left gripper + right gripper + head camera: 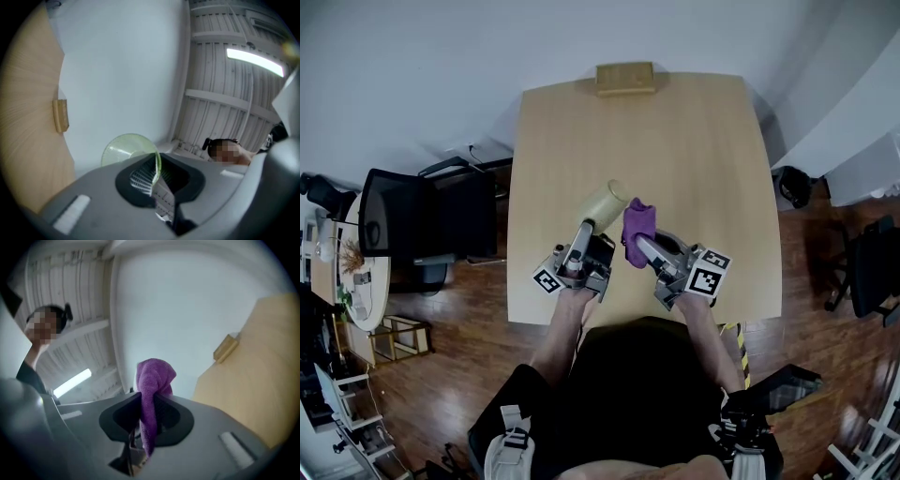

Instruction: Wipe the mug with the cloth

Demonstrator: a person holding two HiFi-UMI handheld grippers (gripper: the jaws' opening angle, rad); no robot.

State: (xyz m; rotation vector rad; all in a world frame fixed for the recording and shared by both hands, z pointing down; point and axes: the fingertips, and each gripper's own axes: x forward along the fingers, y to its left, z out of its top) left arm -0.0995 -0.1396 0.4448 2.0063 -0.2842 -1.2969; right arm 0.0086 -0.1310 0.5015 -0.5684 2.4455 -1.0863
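In the head view my left gripper (592, 225) holds a pale green mug (606, 202) above the wooden table (675, 131), tilted with its mouth toward the upper right. The left gripper view shows its jaws shut on the mug's rim (154, 164), the mug (126, 147) seen end-on. My right gripper (636, 240) is shut on a purple cloth (637, 223), which sticks up right beside the mug. In the right gripper view the cloth (152, 394) is pinched between the jaws, its free end bunched above them.
A small wooden block (625, 78) lies at the table's far edge. A black office chair (422, 220) stands left of the table and another chair (872, 272) to the right. The person's arms reach over the near edge.
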